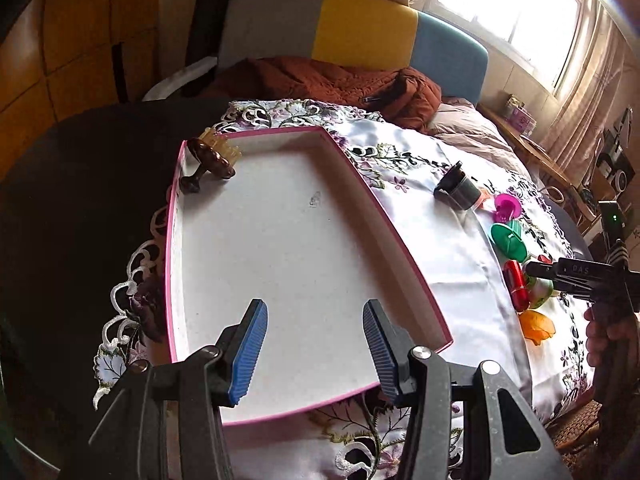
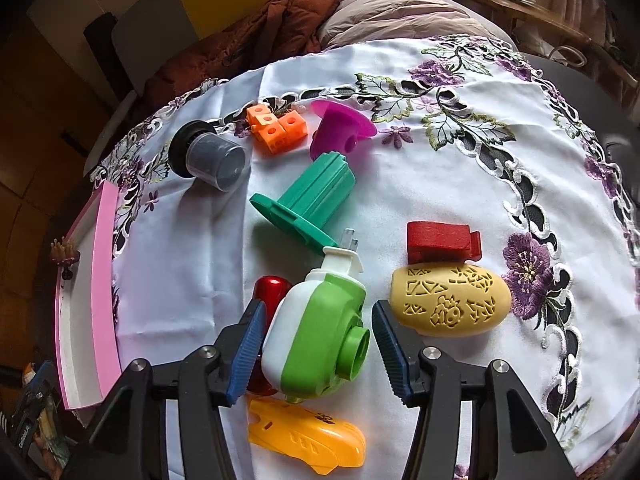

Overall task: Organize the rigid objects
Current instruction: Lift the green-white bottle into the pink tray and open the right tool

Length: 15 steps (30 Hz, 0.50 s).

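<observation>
My left gripper [image 1: 315, 350] is open and empty above the near end of a pink-rimmed white box [image 1: 280, 248]. A brown comb-like brush [image 1: 212, 160] lies in the box's far left corner. My right gripper [image 2: 318, 350] is open, its fingers either side of a green-and-white plug-in device [image 2: 316, 336] lying on the cloth; the left pad [image 2: 250, 350] looks close to it, contact unclear. The right gripper also shows in the left wrist view [image 1: 536, 270], beside the same device [image 1: 540, 292].
On the floral cloth [image 2: 440, 184] lie a red cylinder [image 2: 270, 292], yellow toy [image 2: 308, 436], perforated yellow egg [image 2: 450, 300], red block [image 2: 442, 242], green spool [image 2: 308, 204], magenta spool [image 2: 340, 130], orange cubes [image 2: 274, 126] and black cup [image 2: 208, 158]. The pink box [image 2: 86, 312] stands left.
</observation>
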### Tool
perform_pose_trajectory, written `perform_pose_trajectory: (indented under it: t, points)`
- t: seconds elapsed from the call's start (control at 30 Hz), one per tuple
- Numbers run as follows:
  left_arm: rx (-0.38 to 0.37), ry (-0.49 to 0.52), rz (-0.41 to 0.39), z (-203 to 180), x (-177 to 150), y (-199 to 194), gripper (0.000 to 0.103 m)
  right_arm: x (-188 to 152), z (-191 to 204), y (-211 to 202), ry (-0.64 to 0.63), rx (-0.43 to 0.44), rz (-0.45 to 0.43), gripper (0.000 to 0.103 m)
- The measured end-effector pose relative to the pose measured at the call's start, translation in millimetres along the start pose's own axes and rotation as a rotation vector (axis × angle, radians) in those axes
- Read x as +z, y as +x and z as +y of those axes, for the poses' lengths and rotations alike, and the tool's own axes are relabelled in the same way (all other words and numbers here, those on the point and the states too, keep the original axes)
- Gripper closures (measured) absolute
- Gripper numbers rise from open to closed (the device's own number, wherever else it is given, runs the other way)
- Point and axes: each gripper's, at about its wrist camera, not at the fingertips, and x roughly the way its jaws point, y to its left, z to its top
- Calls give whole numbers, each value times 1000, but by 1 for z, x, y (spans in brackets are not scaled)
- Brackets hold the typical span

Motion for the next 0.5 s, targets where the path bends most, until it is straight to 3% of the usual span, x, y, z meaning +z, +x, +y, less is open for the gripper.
perform_pose_trajectory:
  t: [0.07,0.13,0.5]
  points:
    - [6,5,-8,-1,-1,-1,53,-1,1,6,-10,-9,31,45]
    - [9,7,-14,-1,-3,-3,53,0,1,4,-18,-32,8,51]
    - [61,-36,-22,11,-6,-3,53,-2,0,-2,-35,-100,-35,52]
